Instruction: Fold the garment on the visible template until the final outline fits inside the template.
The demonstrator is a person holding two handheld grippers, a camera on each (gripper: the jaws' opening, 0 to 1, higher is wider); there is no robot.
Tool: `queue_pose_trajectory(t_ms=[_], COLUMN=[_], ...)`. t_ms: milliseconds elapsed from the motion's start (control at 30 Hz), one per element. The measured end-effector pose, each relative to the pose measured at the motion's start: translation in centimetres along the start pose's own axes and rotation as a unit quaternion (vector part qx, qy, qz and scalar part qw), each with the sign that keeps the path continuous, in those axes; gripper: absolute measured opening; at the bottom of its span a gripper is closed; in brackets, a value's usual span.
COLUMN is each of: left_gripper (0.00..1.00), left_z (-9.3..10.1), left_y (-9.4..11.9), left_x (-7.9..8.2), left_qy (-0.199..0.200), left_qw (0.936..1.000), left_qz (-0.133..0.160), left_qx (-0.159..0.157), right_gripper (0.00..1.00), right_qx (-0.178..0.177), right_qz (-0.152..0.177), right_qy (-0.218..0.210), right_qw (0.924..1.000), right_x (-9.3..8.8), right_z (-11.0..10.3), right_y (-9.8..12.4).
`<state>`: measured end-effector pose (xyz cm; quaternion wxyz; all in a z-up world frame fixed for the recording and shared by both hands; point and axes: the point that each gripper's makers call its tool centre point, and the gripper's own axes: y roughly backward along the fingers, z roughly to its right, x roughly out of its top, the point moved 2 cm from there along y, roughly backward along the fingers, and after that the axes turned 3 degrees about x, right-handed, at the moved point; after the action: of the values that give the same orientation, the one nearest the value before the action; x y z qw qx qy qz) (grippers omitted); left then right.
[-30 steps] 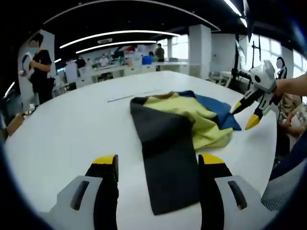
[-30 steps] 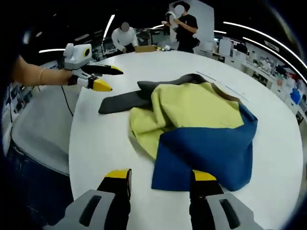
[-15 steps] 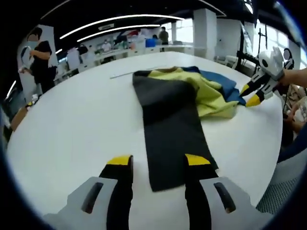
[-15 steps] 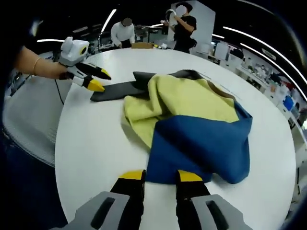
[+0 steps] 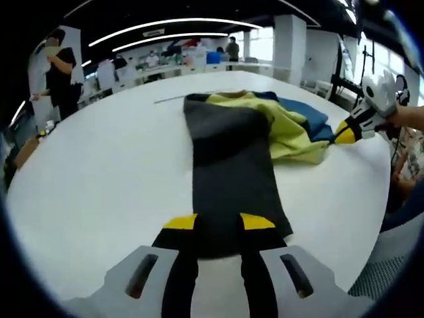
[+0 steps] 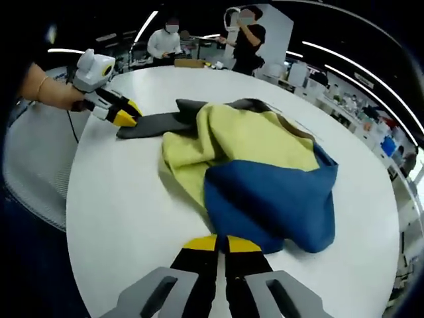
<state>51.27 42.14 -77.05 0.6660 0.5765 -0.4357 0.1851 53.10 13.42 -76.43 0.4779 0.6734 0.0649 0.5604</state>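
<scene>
A garment in yellow (image 5: 285, 126), blue (image 6: 278, 199) and dark grey lies bunched on the white round table (image 5: 86, 179). Its dark grey sleeve (image 5: 228, 172) stretches straight toward my left gripper (image 5: 218, 222), whose jaws are shut on the sleeve's end. In the right gripper view that left gripper (image 6: 122, 114) pinches the grey sleeve (image 6: 156, 122) at the far left. My right gripper (image 6: 222, 243) has its yellow tips pressed together on the near edge of the blue part. From the left gripper view the right gripper (image 5: 346, 130) sits at the garment's right edge.
A thin pale strip (image 5: 173, 99) lies on the table beyond the garment. The table's edge (image 6: 73, 218) runs close on the left, with a mesh chair (image 5: 387, 265) beside it. People stand at desks (image 6: 248, 30) far behind.
Both grippers moved in to the garment and shut: the left on the grey sleeve's end, the right on the blue edge. The garment has bunched slightly.
</scene>
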Motion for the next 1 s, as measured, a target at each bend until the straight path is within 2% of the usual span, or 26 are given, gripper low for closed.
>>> queue_pose_trajectory(t_ms=[100, 267, 400, 600, 767, 1000], left_gripper=[0.15, 0.05, 0.0, 0.0, 0.0, 0.0], left_z=[-0.2, -0.6, -0.7, -0.6, -0.5, -1.2], left_y=[0.0, -0.1, -0.1, -0.2, 0.0, 1.0], left_x=[0.0, 0.0, 0.0, 0.0, -0.1, 1.5], left_qy=[0.006, 0.009, 0.008, -0.001, 0.016, 0.008], left_qw=[1.0, 0.9999, 0.9999, 0.9998, 0.9996, 0.9997], left_qz=[-0.001, -0.002, -0.003, -0.006, -0.015, 0.009], left_qx=[0.006, 0.012, 0.015, 0.018, 0.017, 0.022], right_gripper=[0.0, 0.0, 0.0, 0.0, 0.0, 0.0], right_qx=[0.0, -0.007, -0.015, -0.015, -0.013, -0.019], right_qz=[0.023, 0.034, 0.034, 0.033, 0.038, 0.051], right_qy=[-0.043, -0.085, -0.096, -0.102, -0.109, -0.142], right_qw=[0.9988, 0.9958, 0.9947, 0.9941, 0.9932, 0.9884], right_x=[0.7, 1.1, 1.0, 0.9, 1.5, 2.4], right_z=[0.2, 1.1, 1.4, 1.3, 1.5, 2.9], right_y=[0.6, 1.5, 1.8, 1.8, 2.4, 4.1])
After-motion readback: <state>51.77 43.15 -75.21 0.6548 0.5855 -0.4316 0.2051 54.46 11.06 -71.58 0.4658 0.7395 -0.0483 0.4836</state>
